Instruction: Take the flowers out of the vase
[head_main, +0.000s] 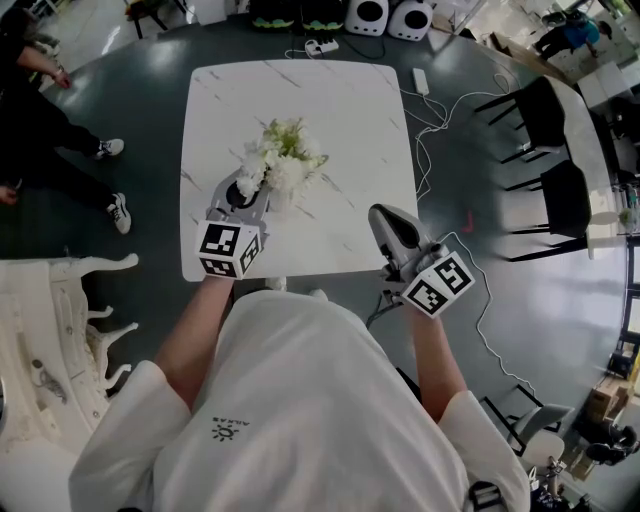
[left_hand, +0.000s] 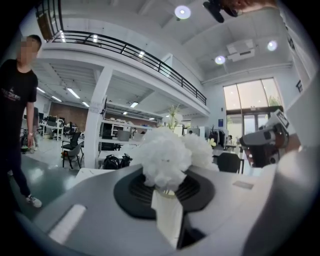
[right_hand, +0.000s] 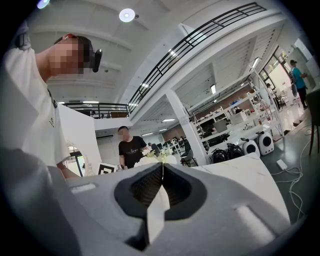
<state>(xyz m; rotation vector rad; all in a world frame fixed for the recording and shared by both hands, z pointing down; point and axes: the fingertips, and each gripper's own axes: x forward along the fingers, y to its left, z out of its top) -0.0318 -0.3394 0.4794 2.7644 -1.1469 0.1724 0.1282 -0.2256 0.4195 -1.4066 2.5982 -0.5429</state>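
right tool (right_hand: 162, 167): pressed together, empty, at near right corner of bench (head_main: 350, 110) | left tool (left_hand: 167, 192): over near edge, pinching flowers (head_main: 283, 160) just under white blooms | flowers: upright, mid-bench; vase not made out beneath blooms | step: grasp made, pre-lift | next: probably straight upward pull, stems clear of vase

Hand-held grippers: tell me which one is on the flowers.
The left hand-held gripper, shut on the white flowers; the right hand-held gripper is shut empty, apart.
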